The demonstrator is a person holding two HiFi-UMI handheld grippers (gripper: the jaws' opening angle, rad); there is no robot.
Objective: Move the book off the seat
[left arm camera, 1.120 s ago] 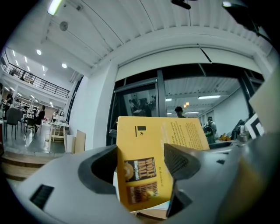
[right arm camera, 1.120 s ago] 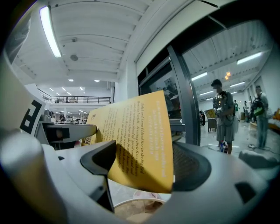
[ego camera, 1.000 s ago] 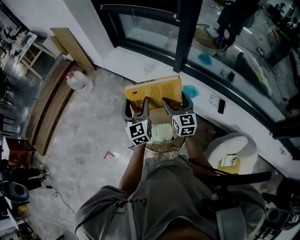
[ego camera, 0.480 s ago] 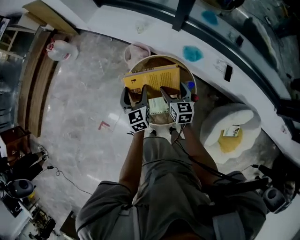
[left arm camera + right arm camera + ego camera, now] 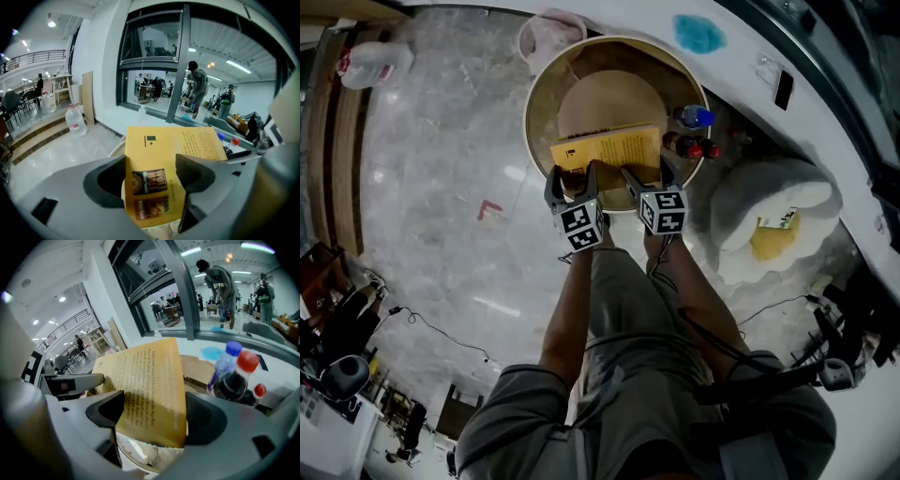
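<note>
Yellow book (image 5: pixel 609 150) over round seat (image 5: pixel 534 103), whether resting on it unclear. Near edge clamped by left hand-held gripper (image 5: pixel 573 180) and right hand-held gripper (image 5: pixel 649 178), both sets of jaws closed on it. Long axis runs 9 to 3 o'clock, free edge toward 12. Bottles (image 5: pixel 696 131) crowd the rim at 3; white pouf (image 5: pixel 769 202) at 4; jug (image 5: pixel 375 61) far at 10. Right gripper view shows bottles just beside book; pouf appears in head view only.

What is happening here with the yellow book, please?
A person holds the book with two grippers at once. The left hand-held gripper and the right hand-held gripper are each closed on the book's near edge. The book is over the round seat, with bottles beside it. I cannot tell whether the book touches the seat.
</note>
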